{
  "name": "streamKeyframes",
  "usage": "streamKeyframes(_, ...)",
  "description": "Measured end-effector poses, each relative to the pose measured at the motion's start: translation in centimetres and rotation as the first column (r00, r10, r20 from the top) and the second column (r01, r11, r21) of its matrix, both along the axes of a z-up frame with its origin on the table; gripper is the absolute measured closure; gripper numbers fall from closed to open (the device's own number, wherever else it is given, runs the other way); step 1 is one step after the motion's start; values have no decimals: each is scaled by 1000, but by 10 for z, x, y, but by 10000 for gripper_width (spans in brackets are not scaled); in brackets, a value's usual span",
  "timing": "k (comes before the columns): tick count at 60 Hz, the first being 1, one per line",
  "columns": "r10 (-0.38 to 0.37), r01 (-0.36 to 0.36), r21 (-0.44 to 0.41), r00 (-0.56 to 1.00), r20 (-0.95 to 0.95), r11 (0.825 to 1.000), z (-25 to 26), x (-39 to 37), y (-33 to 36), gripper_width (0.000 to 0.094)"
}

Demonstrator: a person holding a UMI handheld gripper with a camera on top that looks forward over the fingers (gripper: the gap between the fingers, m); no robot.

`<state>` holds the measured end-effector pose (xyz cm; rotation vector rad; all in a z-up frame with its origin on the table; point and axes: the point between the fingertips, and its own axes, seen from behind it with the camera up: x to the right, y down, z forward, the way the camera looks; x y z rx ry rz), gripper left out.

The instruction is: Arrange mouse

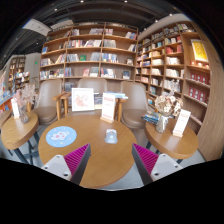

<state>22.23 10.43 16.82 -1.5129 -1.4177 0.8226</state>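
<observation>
The claw [111, 160] hangs above a round wooden desk [100, 160] with its two fingers spread wide apart and nothing held between them; the magenta pads [76, 157] face each other across bare wood. Just ahead of the fingers, slightly right of the midline, sits a small pale object [111, 135] that may be the mouse, though it is too small to tell for sure; it rests on the desk on its own, clear of both fingers. Ahead and to the left of the claw lies a round blue mat [61, 136], flat on the same surface. Beyond these, at the far edge of the desk, stand a white display card [82, 98] and, to its right, a taller upright sign [108, 106]. A second round desk [170, 142] lies off to the right of the claw, bearing a tilted white card [181, 122]. Farthest off, tall bookshelves [90, 55] full of books line the back and right walls.
</observation>
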Motion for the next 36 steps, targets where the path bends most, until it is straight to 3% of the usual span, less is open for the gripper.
streamKeyframes(36, -7, 12, -50, 995, 97, 999, -104, -110, 21, 84)
